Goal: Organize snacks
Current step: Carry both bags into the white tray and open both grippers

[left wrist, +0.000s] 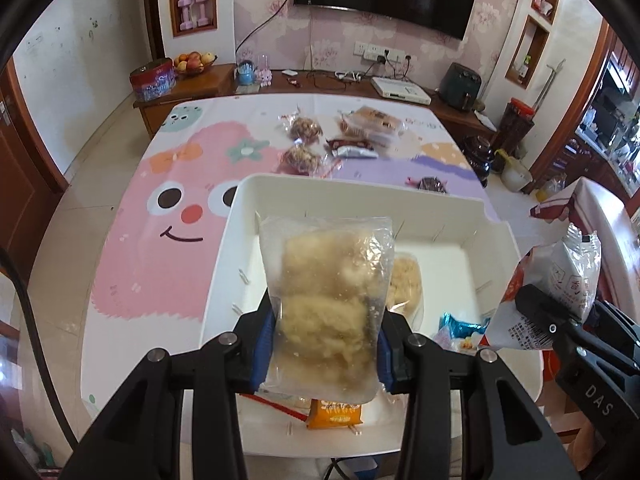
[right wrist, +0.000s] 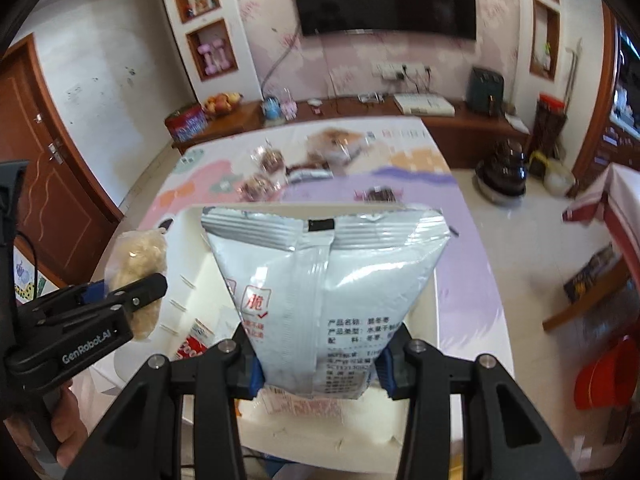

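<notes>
My left gripper [left wrist: 326, 350] is shut on a clear bag of pale yellow pastry [left wrist: 326, 296] and holds it above the white bin [left wrist: 360, 192]. My right gripper [right wrist: 320, 364] is shut on a silver snack bag with red print [right wrist: 328, 276], also held over the bin [right wrist: 188, 248]. The right gripper and its silver bag [left wrist: 560, 276] show at the right of the left wrist view. The left gripper's pastry bag [right wrist: 138, 264] shows at the left of the right wrist view. Inside the bin lie another pastry bag [left wrist: 406, 284], a blue packet [left wrist: 460, 326] and an orange packet [left wrist: 334, 414].
Several loose snacks lie at the far side of the cartoon tablecloth [left wrist: 160, 208]: nut packs [left wrist: 304, 128], a dark bar [left wrist: 348, 146] and a cake box [left wrist: 376, 120]. A small dark snack [left wrist: 432, 184] lies just behind the bin. A wooden TV cabinet [left wrist: 280, 84] stands beyond the table.
</notes>
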A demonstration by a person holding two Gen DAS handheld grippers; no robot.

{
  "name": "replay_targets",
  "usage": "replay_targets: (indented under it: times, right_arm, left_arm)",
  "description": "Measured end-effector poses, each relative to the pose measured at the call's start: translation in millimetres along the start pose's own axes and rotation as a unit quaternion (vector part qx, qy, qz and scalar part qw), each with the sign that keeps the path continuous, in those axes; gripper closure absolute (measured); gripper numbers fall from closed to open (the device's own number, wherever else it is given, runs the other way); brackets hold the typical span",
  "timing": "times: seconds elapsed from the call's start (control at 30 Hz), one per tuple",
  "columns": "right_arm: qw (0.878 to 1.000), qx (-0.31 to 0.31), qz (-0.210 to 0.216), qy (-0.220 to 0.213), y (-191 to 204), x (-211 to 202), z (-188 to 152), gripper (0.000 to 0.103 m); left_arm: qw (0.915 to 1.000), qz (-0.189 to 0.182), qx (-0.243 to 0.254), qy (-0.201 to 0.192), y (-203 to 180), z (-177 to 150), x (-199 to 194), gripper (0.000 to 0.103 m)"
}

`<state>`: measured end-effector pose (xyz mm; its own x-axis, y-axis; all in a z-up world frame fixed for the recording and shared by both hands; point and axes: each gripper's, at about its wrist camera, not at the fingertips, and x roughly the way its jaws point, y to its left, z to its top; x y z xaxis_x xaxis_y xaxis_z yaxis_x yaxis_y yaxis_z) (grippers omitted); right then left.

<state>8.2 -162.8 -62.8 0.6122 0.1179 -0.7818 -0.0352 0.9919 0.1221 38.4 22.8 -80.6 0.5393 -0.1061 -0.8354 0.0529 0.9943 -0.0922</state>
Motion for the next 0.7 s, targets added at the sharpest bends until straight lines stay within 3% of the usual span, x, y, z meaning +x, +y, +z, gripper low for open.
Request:
replay_targets:
  times: [0.4, 0.43, 0.47, 0.53, 0.7]
  right_arm:
    - [0.999, -0.012, 0.004, 0.032, 9, 17, -7, 0.058]
    - [0.999, -0.014, 0.004, 0.035, 10, 18, -8, 0.058]
    - [0.999, -0.016, 0.008, 0.040, 12, 20, -8, 0.058]
    - [0.999, -0.016, 0.014, 0.047, 13, 22, -8, 0.055]
    - [0.999, -0.009, 0.018, 0.051, 13, 23, -9, 0.046]
  left_arm:
    - [0.9993, 0.011, 0.004, 0.034, -1, -6, 20, 0.061]
    - [0.9993, 0.013, 0.003, 0.036, 0, -6, 21, 0.052]
    - [0.9992, 0.015, 0.000, 0.036, 1, -5, 21, 0.035]
    - [0.9994, 0.016, -0.009, 0.030, 4, -5, 19, 0.017]
    - [0.9993, 0.011, -0.028, 0.025, 11, -3, 18, 0.015]
